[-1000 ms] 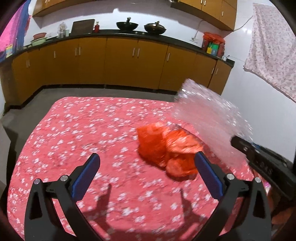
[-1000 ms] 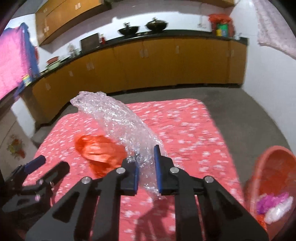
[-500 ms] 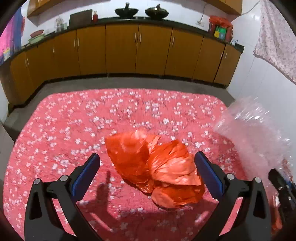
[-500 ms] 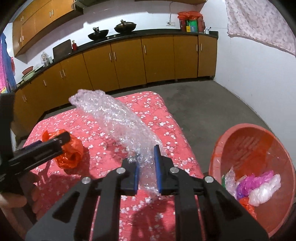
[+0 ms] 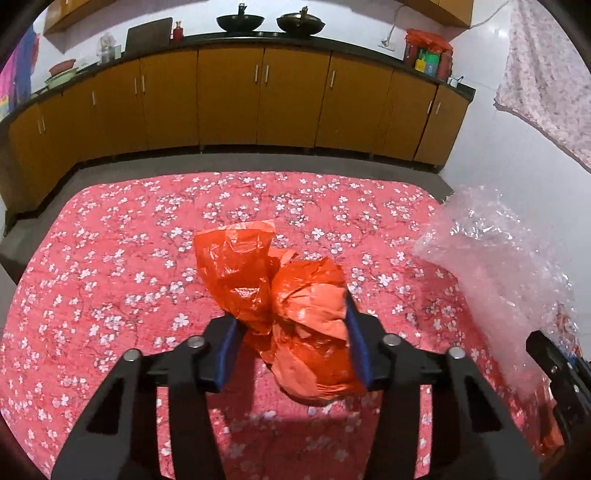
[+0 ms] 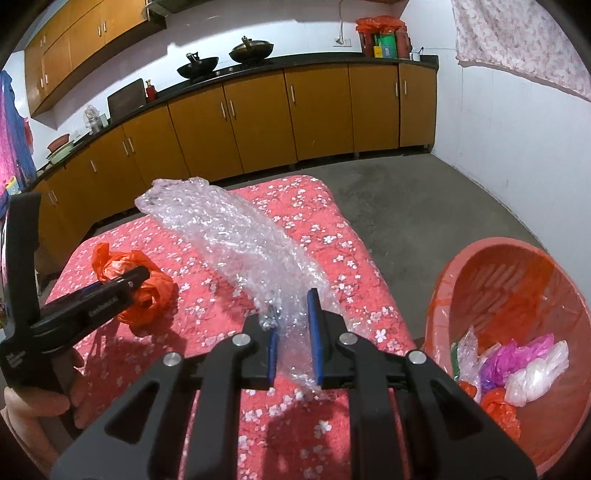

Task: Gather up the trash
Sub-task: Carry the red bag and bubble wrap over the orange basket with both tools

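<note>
1. One crumpled orange plastic bag (image 5: 291, 314) lay on the desk (image 5: 110, 258), which was covered with one red cloth printed with white blossoms; it sat toward the left side of the desk in the right wrist view.
2. One left gripper (image 5: 291, 347) pointed downward over the desk, gripped by a person's hand (image 6: 33, 410) at the lower left of the right wrist view. Its jaws were closing, about a quarter open, with the orange plastic bag between them and both blue pads touching its sides.
3. One long sheet of clear bubble wrap (image 6: 236, 251) stood out forward and to the left from the right gripper (image 6: 293, 339), raised above the desk. The right gripper was clamped tight on the near end of the bubble wrap and tilted downward over the desk's right edge.
4. One round red plastic basin (image 6: 461, 280) stood on the grey floor just beside the desk's right edge. It held several crumpled plastic bags (image 6: 517, 365): one pink, one white, one clear and one orange could be told apart.
5. Behind the desk ran one row of brown cabinets (image 5: 258, 99) under a dark countertop, with two black woks (image 5: 269, 22) on top.
</note>
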A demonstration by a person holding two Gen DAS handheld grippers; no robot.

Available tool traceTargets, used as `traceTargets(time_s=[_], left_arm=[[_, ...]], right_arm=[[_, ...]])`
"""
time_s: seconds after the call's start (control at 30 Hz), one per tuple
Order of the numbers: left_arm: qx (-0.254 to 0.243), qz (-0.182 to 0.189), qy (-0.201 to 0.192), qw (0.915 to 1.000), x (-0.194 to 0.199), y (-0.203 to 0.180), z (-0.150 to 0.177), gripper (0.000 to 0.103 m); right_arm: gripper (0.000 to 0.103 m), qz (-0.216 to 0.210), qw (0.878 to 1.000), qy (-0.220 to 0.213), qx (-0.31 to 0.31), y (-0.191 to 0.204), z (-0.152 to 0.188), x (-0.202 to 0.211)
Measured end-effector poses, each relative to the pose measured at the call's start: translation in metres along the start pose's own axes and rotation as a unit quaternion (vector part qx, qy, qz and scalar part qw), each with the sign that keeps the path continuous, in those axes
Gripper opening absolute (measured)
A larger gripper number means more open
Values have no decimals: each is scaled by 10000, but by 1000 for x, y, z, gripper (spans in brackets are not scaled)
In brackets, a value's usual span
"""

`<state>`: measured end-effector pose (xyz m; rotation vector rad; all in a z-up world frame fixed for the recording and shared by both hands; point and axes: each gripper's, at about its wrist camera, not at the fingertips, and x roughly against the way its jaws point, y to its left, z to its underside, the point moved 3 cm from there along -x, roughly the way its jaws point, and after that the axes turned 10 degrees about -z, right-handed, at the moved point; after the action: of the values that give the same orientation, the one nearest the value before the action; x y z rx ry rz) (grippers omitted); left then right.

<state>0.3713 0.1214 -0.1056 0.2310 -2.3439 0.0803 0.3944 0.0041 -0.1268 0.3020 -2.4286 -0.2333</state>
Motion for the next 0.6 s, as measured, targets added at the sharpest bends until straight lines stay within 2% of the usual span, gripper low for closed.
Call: traceTargets(time_s=[0.13, 0.33, 0.6], left_arm=[[-38, -11, -113, 9999, 14, 9, 3, 38], [-152, 27, -382, 9992, 46, 16, 6, 36], [-173, 142, -553, 9982, 84, 14, 11, 36]], right_arm=[[16, -31, 10000, -4, 14, 2, 2, 6], [15, -105, 9999, -63, 2, 9, 3, 22], [15, -121, 9997, -211, 19, 13, 7, 56]])
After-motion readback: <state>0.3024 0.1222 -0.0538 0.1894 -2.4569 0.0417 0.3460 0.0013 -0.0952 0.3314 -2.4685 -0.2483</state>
